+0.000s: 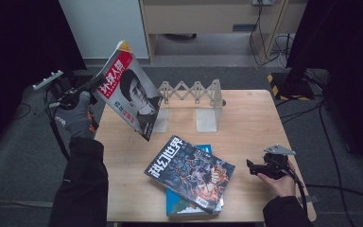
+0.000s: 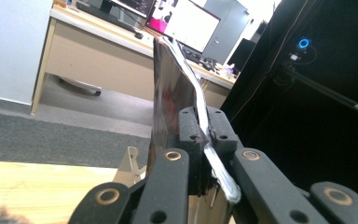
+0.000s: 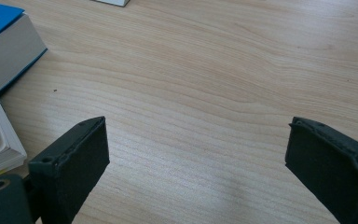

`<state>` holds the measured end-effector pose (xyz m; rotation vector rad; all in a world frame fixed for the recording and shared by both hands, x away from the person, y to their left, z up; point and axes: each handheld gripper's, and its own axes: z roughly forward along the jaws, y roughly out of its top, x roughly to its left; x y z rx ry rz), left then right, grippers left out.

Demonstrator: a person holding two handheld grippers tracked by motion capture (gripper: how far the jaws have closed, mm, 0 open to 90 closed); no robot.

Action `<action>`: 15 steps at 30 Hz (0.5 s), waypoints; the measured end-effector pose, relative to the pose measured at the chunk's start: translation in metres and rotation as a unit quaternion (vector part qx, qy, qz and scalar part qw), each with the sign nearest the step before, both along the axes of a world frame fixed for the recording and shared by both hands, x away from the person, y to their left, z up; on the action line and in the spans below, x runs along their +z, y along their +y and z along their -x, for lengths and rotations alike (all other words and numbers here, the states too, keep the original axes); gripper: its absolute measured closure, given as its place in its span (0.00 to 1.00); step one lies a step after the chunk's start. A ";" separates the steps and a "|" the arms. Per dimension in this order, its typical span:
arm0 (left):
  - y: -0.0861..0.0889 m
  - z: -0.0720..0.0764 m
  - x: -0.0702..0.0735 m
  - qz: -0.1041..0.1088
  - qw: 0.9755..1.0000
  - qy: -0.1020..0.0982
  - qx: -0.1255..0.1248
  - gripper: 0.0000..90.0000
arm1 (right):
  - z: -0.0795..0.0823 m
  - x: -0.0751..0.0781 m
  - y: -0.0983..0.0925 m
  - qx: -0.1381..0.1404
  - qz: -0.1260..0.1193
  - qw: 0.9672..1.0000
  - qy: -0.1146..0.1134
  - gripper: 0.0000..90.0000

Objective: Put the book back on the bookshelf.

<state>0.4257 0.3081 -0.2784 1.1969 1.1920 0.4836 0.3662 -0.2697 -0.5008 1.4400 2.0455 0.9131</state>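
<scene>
At the far left, above the table's edge, the left gripper (image 1: 90, 86) is clenched on a magazine with a red masthead (image 1: 128, 90); the left gripper view shows both black pads pinching its spine edge (image 2: 204, 135), the pages rising upright from between the fingers. The magazine hangs in the air, tilted, its lower corner just in front of the accordion-style rack (image 1: 193, 94) standing at the back of the wooden table (image 1: 250, 118). To the right of those fingers, well below them, a dark science-fiction magazine (image 1: 190, 172) lies flat on a blue book (image 1: 179, 204). Farthest right, the right gripper (image 1: 251, 168) rests low over the table, its fingers (image 3: 72, 161) released and wide apart with nothing but bare wood between them. Judging by this, one magazine is lifted but not yet slotted into the rack; the other two items remain to be picked up.
</scene>
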 end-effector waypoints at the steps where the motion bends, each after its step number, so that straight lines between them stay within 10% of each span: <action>1: -0.002 -0.003 -0.001 -0.006 1.000 0.001 0.000 0.96 | 0.000 0.000 0.000 0.000 0.000 1.000 0.000 0.07; 15: -0.027 -0.025 -0.013 -0.040 0.999 0.007 0.013 0.96 | 0.000 -0.001 0.001 0.006 0.005 1.000 -0.004 0.08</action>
